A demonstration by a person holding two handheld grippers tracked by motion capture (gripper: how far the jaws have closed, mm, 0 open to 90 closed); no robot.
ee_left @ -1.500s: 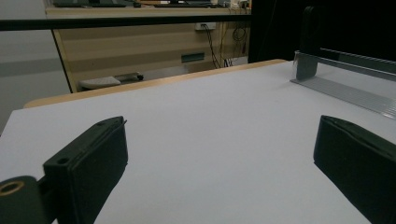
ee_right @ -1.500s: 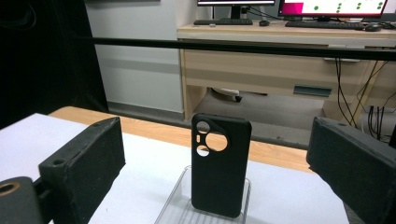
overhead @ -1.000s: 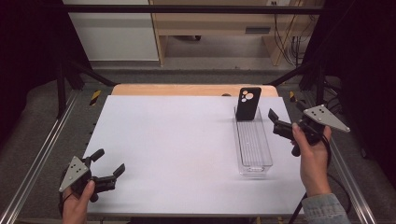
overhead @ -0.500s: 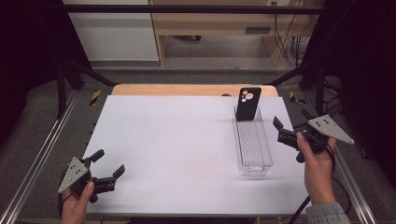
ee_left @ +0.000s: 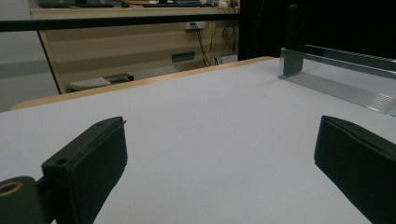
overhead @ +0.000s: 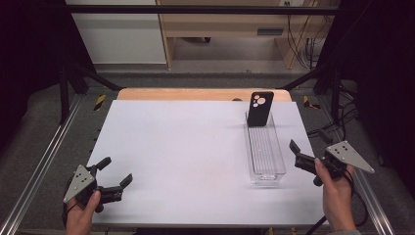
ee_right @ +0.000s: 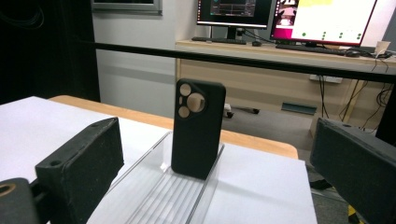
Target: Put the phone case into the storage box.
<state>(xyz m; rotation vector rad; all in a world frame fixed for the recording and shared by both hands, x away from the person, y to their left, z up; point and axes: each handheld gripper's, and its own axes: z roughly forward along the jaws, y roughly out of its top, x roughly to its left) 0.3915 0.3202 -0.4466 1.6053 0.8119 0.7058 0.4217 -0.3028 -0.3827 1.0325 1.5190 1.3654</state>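
A black phone case (overhead: 259, 108) stands upright at the far end of a long clear plastic tray (overhead: 265, 156) on the right side of the white table. My right gripper (overhead: 308, 140) is held open just off the tray's right side, near its front half, with nothing between its jaws. In the right gripper view the phone case (ee_right: 197, 128) stands ahead in the tray (ee_right: 163, 200), framed by the open right gripper (ee_right: 215, 158). My left gripper (overhead: 116, 170) rests open near the table's front left corner. In the left gripper view, the left gripper (ee_left: 219, 154) faces bare table, with the tray (ee_left: 336, 77) far right.
The white table top (overhead: 186, 147) has a wooden strip (overhead: 195, 94) along its far edge. Metal rails (overhead: 44, 161) run along both sides, and a black bar (overhead: 205, 9) crosses overhead at the back. A desk with monitors (ee_right: 322, 18) stands beyond the table.
My right gripper has drawn back toward the person and slightly outward, away from the tray's far end. The left gripper and the phone case have stayed put.
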